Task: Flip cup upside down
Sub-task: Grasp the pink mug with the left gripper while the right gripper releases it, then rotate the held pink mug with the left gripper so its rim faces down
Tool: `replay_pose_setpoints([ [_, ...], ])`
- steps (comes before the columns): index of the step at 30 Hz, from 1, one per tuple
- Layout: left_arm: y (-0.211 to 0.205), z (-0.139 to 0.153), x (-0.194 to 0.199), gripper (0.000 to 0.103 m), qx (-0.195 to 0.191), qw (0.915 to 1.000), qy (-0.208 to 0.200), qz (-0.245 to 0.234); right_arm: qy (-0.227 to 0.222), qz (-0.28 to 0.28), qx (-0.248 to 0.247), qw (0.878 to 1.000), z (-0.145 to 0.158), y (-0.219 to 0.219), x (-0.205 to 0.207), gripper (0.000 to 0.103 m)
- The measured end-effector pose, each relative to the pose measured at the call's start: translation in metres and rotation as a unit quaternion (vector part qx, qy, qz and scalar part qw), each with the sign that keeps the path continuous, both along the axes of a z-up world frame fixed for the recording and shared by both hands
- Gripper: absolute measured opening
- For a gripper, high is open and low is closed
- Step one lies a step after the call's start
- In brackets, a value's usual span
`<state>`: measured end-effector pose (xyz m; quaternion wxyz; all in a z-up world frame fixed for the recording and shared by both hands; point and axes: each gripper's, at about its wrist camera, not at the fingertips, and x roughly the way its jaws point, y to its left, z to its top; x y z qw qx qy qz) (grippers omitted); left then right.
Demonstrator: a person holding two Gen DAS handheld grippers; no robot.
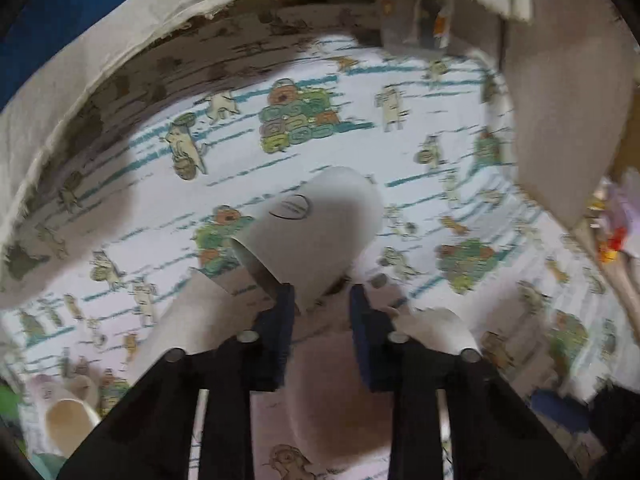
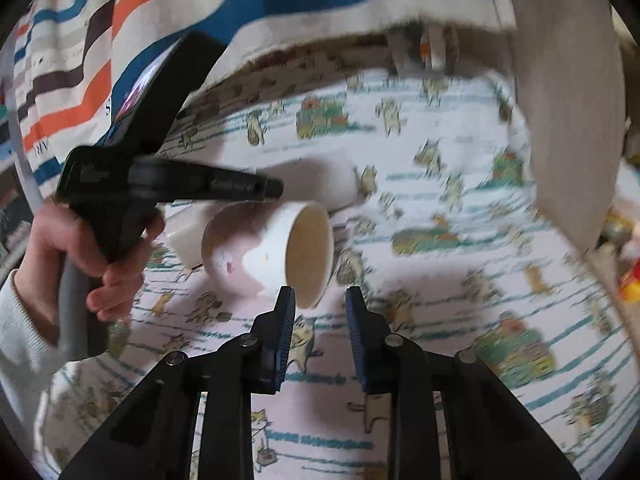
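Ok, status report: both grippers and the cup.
Left gripper open, tips at paper cup; cup on its side on patterned cloth. Right gripper open, just short of mug, also on its side. Nothing blocking either.

Tablecloth (image 2: 460, 208): white, teal dashes, cartoon cat print. On it, pale grey paper cup (image 1: 316, 224) and white-pink mug (image 2: 256, 252), beige inside. Beyond the tablecloth, striped fabric (image 2: 256, 0): blue, orange, brown, cream.

pink cup (image 2: 272, 252) lying before right tool (image 2: 320, 304), patterned cloth (image 2: 460, 280) open rightward
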<state>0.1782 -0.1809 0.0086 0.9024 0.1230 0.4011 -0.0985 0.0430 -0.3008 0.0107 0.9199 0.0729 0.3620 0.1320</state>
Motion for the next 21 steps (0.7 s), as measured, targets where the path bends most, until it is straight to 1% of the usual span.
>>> replay_pose_setpoints([
  [1, -0.003, -0.001, 0.003, 0.011, 0.016, 0.9998, 0.001, 0.011, 0.012, 0.005, 0.002, 1.0, -0.003, 0.0, 0.003, 0.027],
  [3, -0.007, 0.0, 0.005, 0.005, 0.012, 0.9999, 0.009, -0.002, 0.023, 0.009, 0.001, 1.0, -0.008, 0.003, 0.004, 0.027],
  [6, -0.01, 0.002, 0.006, 0.005, 0.012, 0.9997, 0.021, -0.008, 0.025, 0.022, -0.001, 0.999, -0.009, 0.007, 0.003, 0.027],
  [9, -0.013, -0.001, 0.005, 0.003, 0.02, 0.9988, 0.042, -0.015, 0.038, 0.029, 0.015, 0.999, -0.012, 0.005, 0.006, 0.027],
  [10, -0.014, -0.003, 0.003, 0.002, 0.022, 0.9986, 0.044, -0.017, 0.045, 0.028, 0.02, 0.998, -0.014, 0.004, 0.008, 0.027],
  [13, -0.019, -0.005, 0.0, 0.001, 0.039, 0.9985, 0.031, -0.022, 0.074, 0.038, 0.041, 0.996, -0.021, 0.002, 0.014, 0.027],
  [15, -0.021, -0.006, 0.005, 0.001, 0.045, 0.9981, 0.036, -0.02, 0.091, 0.047, 0.042, 0.994, -0.026, 0.005, 0.018, 0.027],
  [19, -0.021, -0.007, 0.011, 0.001, 0.041, 0.9978, 0.048, -0.019, 0.075, 0.044, 0.041, 0.995, -0.021, 0.006, 0.017, 0.027],
  [21, -0.019, -0.008, 0.011, 0.001, 0.039, 0.9978, 0.05, -0.021, 0.075, 0.043, 0.042, 0.995, -0.021, 0.004, 0.016, 0.027],
])
